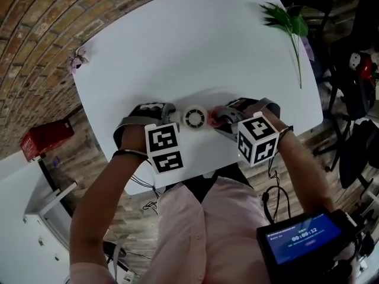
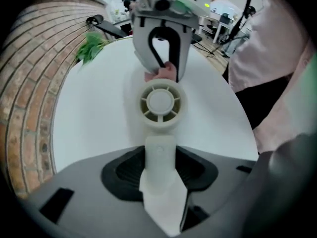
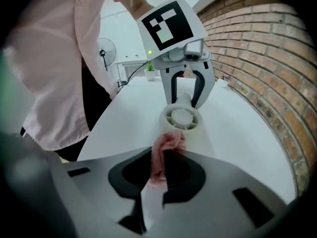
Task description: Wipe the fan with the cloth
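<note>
The small white fan (image 2: 159, 102) is steadied by its stem, on which the fingers of the left gripper (image 2: 159, 175) are clamped, so that the pink cloth (image 3: 168, 145), pinched tight in the right gripper (image 3: 157, 170), can be pressed against the fan's rim on the side opposite the stem.

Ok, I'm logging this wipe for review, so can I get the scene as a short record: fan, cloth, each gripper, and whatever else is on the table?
fan: small, white, mid-table, round grille towards the head view
cloth: pink, bunched, against the fan's rim
left gripper: shut on the fan's stem
right gripper: shut on the cloth
table: white
other: green sprig near the far corner
</note>
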Available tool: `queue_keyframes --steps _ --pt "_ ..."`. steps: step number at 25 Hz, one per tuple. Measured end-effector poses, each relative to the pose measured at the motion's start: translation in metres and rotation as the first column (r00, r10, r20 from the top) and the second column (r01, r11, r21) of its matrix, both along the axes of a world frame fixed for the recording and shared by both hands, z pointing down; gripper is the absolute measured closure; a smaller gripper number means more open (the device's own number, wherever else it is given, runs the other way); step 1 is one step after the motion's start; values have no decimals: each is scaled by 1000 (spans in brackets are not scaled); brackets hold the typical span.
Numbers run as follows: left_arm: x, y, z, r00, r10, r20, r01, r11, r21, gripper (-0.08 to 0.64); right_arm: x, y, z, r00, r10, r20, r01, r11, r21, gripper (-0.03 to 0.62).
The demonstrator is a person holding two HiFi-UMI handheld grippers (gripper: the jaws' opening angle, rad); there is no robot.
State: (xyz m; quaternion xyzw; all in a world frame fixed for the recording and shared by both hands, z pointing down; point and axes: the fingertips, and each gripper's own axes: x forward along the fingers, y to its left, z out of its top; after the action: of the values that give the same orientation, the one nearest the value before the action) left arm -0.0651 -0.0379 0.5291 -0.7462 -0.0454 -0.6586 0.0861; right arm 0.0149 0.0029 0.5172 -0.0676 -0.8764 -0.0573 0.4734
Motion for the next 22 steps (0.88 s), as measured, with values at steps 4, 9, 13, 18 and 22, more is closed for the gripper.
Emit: queue_keyframes --steps 4,9,13,18,22 --pt "-3 -4 0 980 -196 14 196 980 22 367 -12 0 -2 977 203 62 -202 979 -25 544" --pt "-13 0 0 932 -362 -29 363 931 40 360 -11 5 -18 912 383 145 -376 923 -79 541" --pt "-31 6 -1 864 -502 -39 498 863 -78 277 9 5 -31 889 430 158 -425 903 -66 541" --pt "-20 35 -13 821 -570 -14 546 793 -271 250 36 5 -33 860 489 147 -488 872 -48 540" --pt "41 70 -25 837 -540 -91 459 782 -422 247 61 -1 -38 808 570 150 -571 820 -38 540"
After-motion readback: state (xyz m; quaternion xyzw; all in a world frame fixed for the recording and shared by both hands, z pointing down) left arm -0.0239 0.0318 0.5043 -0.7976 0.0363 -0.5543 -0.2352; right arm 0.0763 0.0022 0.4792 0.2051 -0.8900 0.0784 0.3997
